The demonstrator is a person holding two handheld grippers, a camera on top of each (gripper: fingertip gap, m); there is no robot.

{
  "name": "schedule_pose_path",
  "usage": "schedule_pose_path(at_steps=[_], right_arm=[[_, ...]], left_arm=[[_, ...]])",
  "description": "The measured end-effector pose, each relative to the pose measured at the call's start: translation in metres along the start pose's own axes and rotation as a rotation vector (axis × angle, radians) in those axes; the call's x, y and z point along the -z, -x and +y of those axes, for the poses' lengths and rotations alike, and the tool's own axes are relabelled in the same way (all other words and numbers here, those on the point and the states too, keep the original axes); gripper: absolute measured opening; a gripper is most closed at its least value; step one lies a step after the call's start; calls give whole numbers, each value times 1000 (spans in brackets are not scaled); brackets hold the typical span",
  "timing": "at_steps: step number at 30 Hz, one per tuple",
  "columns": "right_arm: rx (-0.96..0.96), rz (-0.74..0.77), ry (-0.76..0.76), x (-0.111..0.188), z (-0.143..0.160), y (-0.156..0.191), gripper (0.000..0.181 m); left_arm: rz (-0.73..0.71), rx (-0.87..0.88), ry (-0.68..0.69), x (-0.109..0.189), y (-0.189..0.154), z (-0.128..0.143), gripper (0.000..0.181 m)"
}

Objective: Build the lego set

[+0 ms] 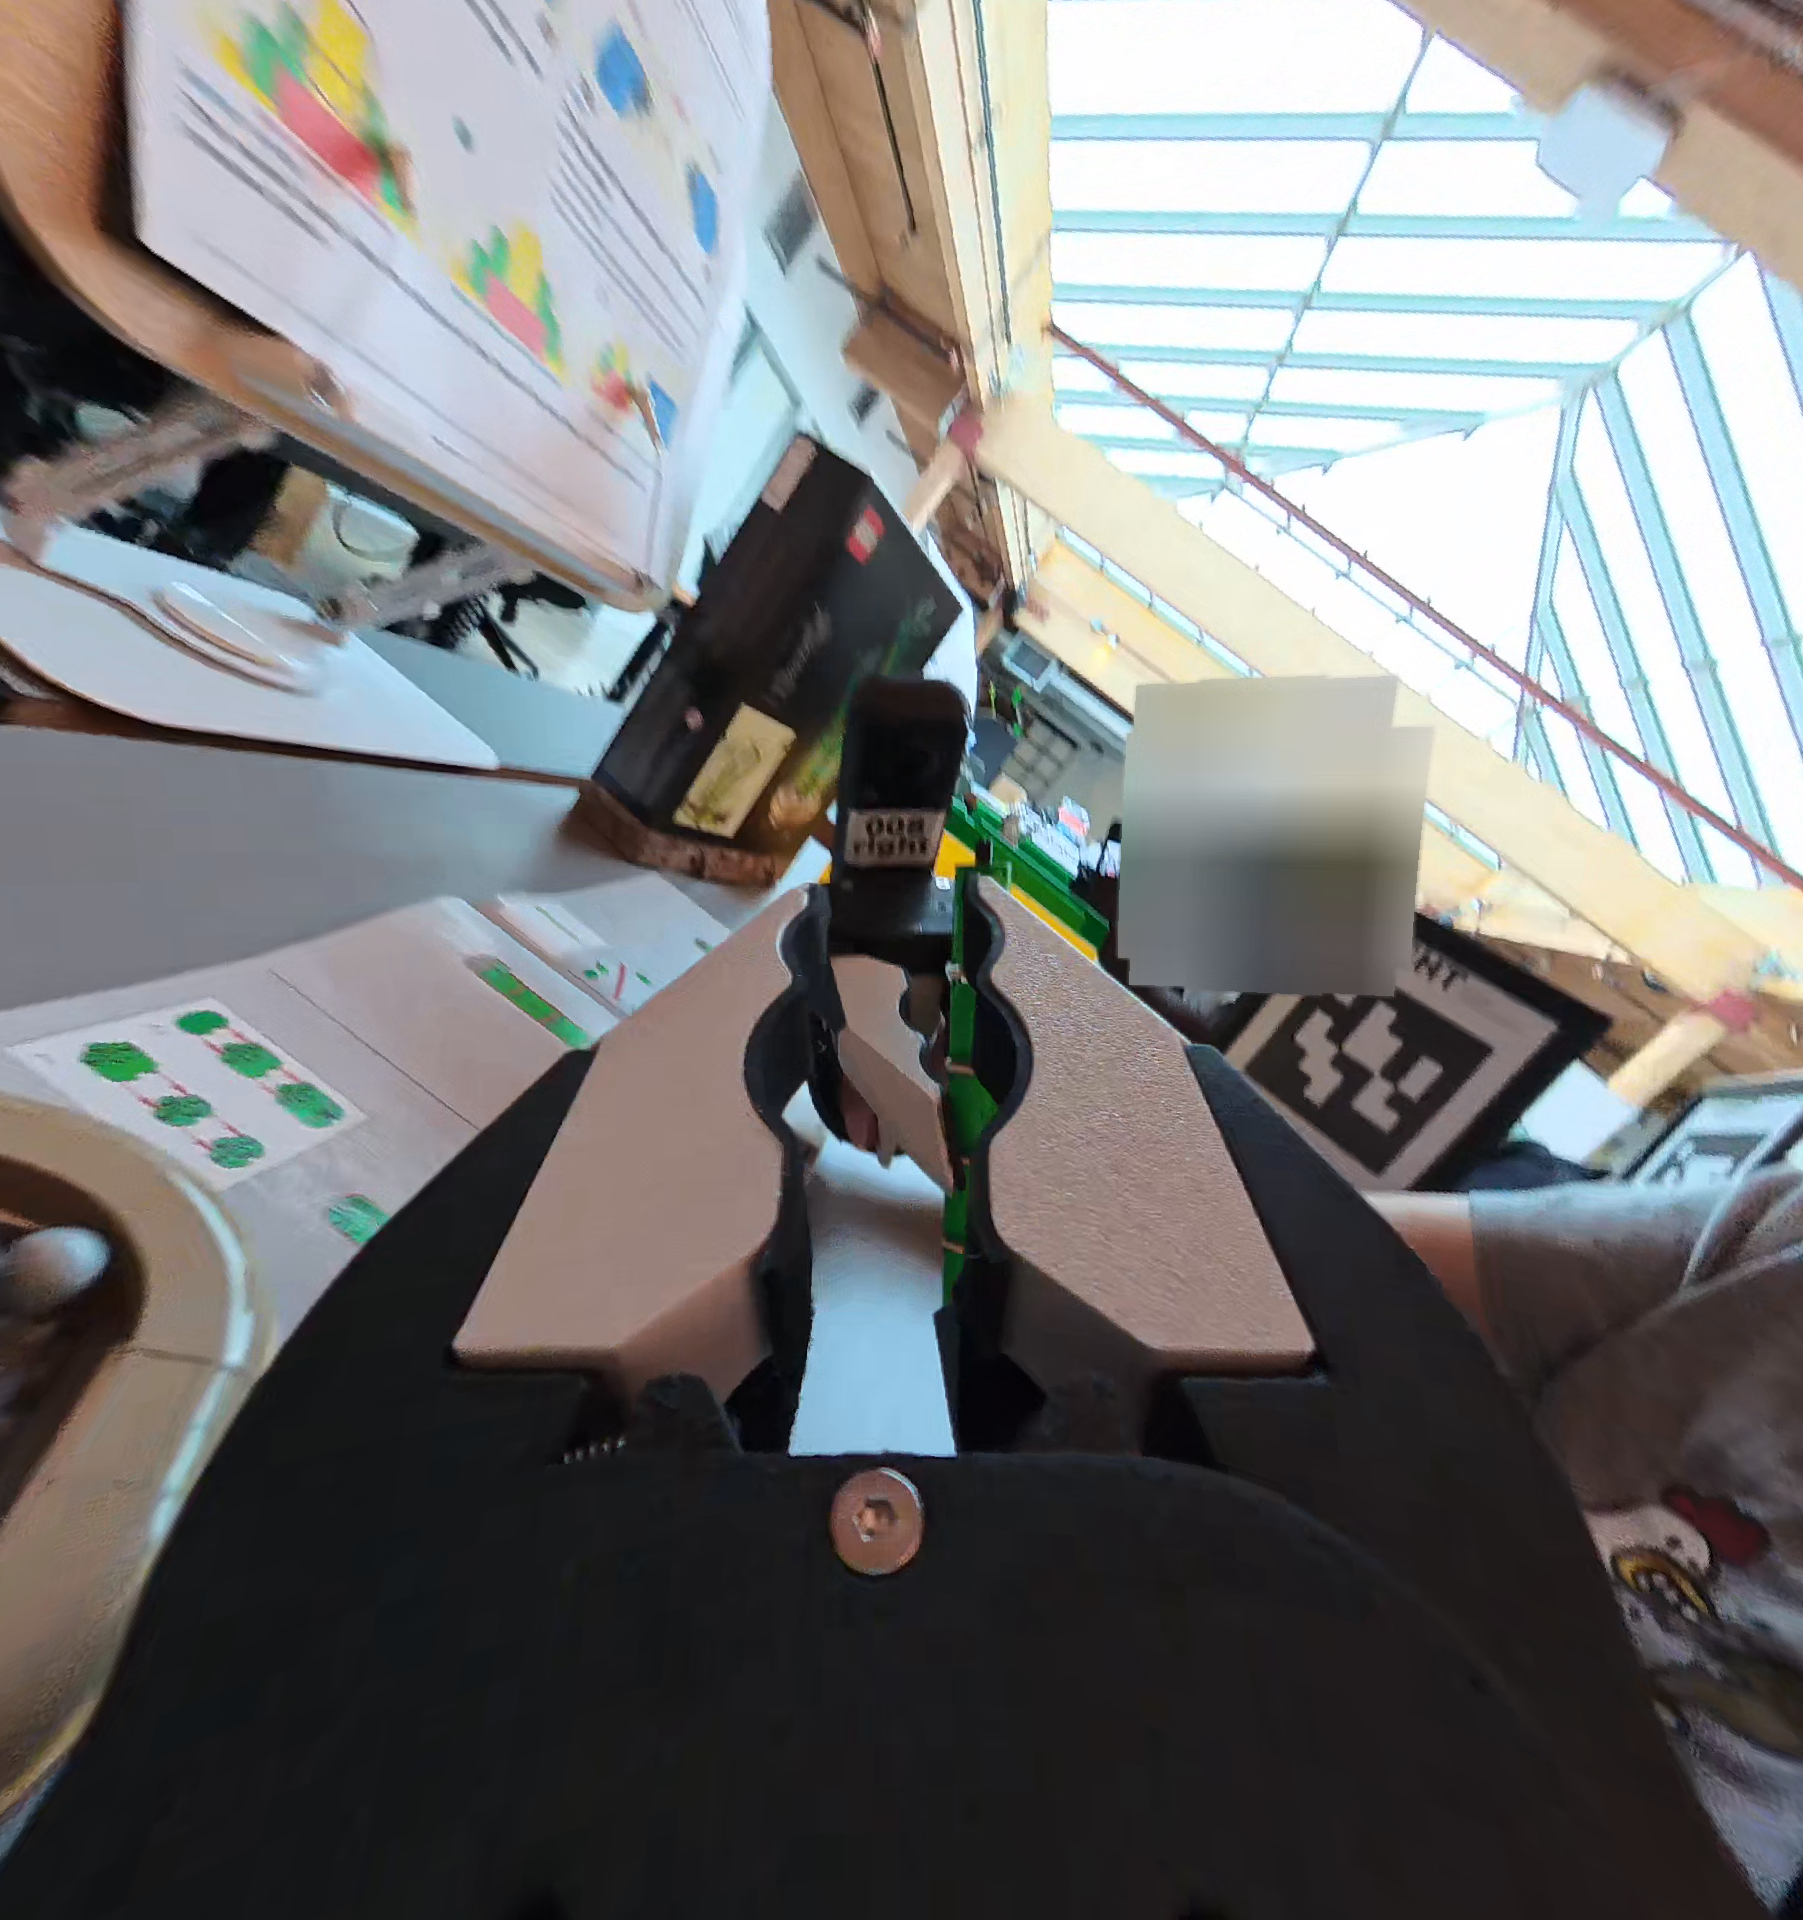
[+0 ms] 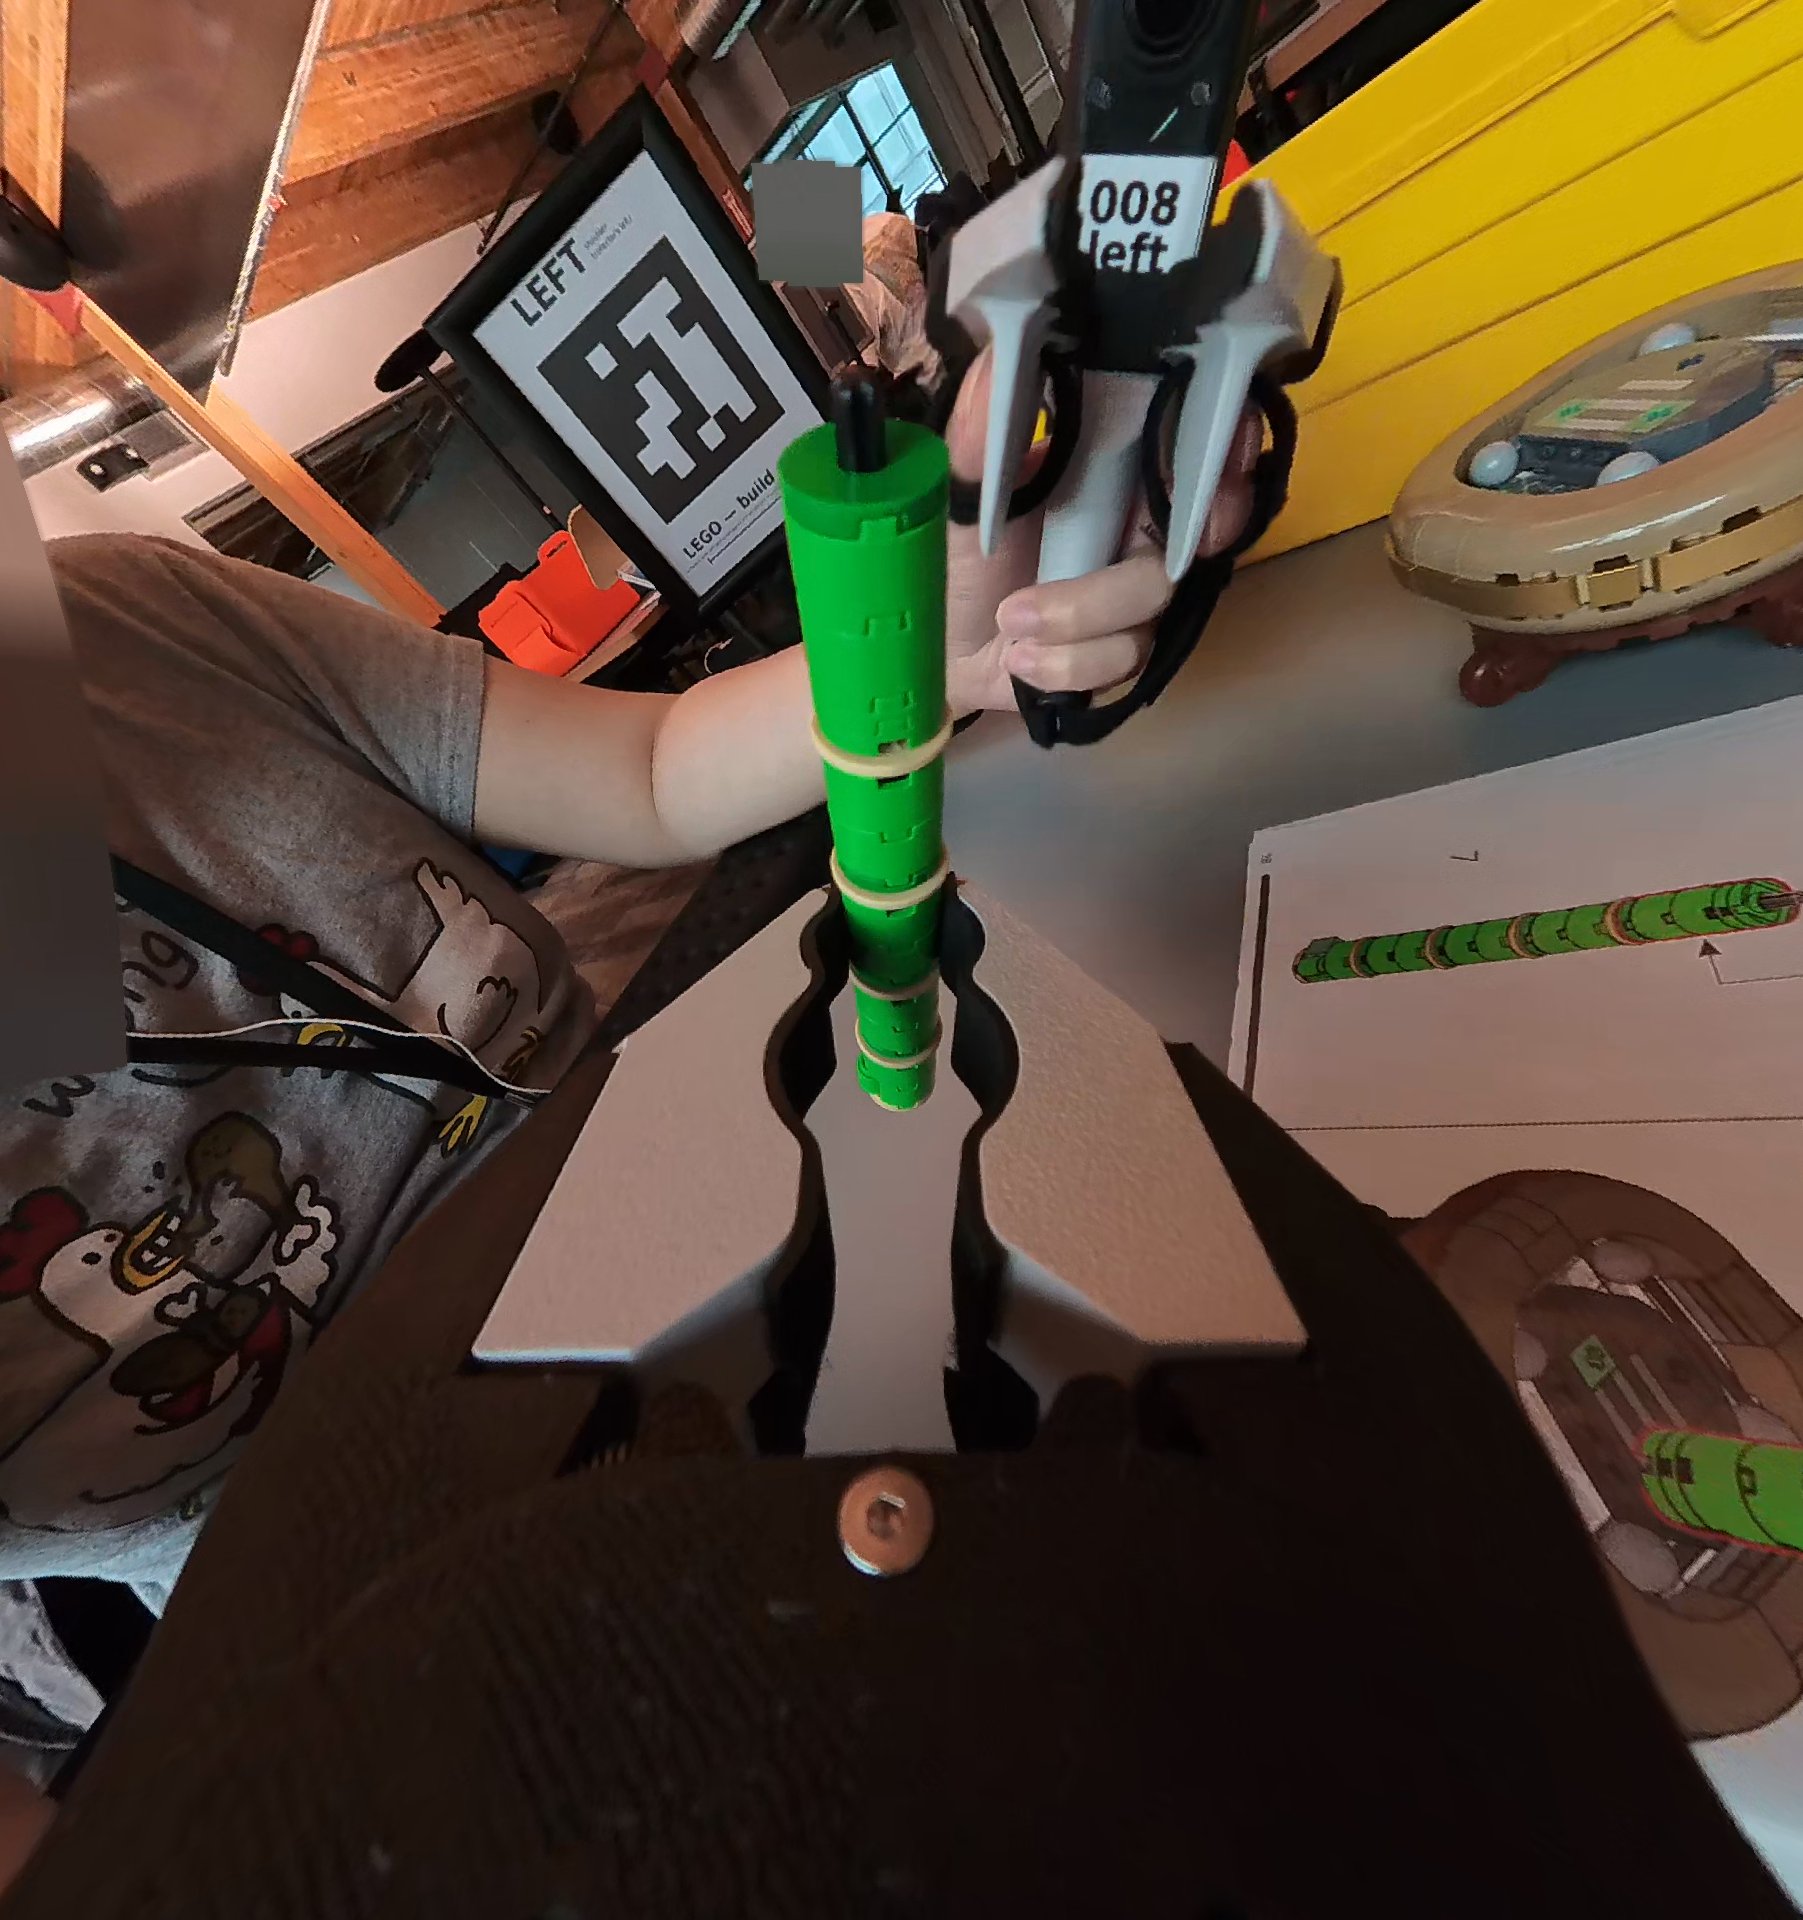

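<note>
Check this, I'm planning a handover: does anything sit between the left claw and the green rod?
Nothing visible does. The right claw grips the green rod at its lower end; the left claw is open beside the rod's upper part, with only air between them.

Grippers: two, a right gripper [image 2: 892, 935] and a left gripper [image 2: 1089, 540]
Green stalk [image 2: 881, 727]: one, with four tan rings showing
Black axle [image 2: 857, 421]: one, at the stalk's far end
Oval tan planter [image 2: 1624, 499]: one, on the desk [image 2: 1240, 707]
Instruction pages [image 2: 1562, 1039]: one open spread
Framed marker boards [image 2: 648, 374]: one
Orange bins [image 2: 554, 623]: one
</note>
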State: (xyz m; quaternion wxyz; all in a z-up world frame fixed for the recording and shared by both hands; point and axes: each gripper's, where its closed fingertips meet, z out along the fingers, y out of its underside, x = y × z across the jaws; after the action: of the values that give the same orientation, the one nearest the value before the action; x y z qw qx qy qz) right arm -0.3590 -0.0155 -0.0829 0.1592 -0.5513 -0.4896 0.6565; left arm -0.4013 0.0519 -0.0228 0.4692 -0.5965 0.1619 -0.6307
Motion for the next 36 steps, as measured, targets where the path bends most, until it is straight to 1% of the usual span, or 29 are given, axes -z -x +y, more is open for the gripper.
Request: schedule_pose_path(at_steps=[4,7,15,21,36], right_arm=[[1,5,3,1,1,-1,16],[-4,5,-1,2,2,-3,15],[32,23,16,2,7,-7,15],[76,35,49,-1,12,-6,16],[120,69,123,-6,24,-12,16]], left_arm=[[-5,22,-123,15,2,-23,23],[10,28,-162,19,-1,-31,22],[21,17,-147,16,-5,-28,21],[26,21,-161,18,-5,-31,21],[35,18,-145,15,-6,-28,22]])
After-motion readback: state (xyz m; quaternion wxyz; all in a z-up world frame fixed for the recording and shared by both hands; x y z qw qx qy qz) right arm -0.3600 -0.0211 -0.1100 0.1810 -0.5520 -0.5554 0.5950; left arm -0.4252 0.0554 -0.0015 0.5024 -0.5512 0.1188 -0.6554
